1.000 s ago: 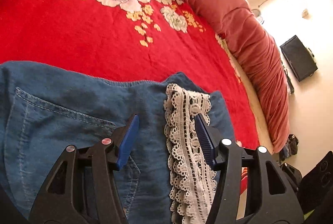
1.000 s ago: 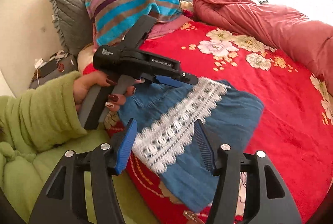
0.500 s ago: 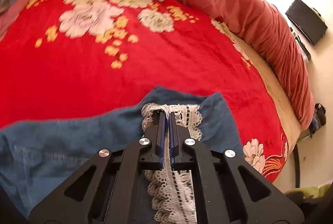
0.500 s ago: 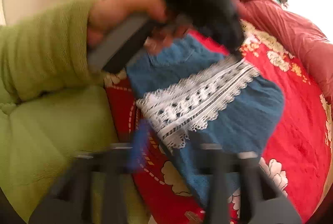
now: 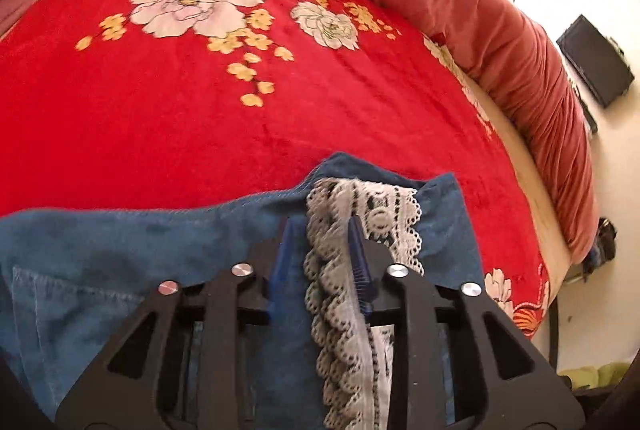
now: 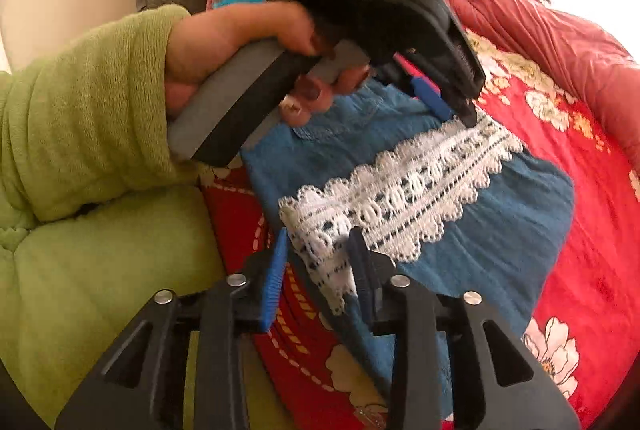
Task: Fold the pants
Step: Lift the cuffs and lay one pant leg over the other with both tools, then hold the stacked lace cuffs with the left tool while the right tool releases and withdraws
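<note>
Pants [image 6: 492, 230], blue denim with a white lace strip [image 6: 404, 190], lie bunched at the near edge of the red floral blanket [image 5: 200, 118]. Since half a second ago, when both sets of jaws were clamped nearly closed on the lace, we note both now parting. Left gripper [image 5: 320, 246] sits at the lace's far end, jaws opening, denim and lace between the pads, its right pad lying on the lace. Right gripper [image 6: 316, 258] sits at the lace's near end, jaws opening, lace edge between them with daylight beside the left pad. We judge a release: this fold looks set down, with regrasping next. A green sleeve [image 6: 88, 102] holds the left tool beside the pants.
</note>
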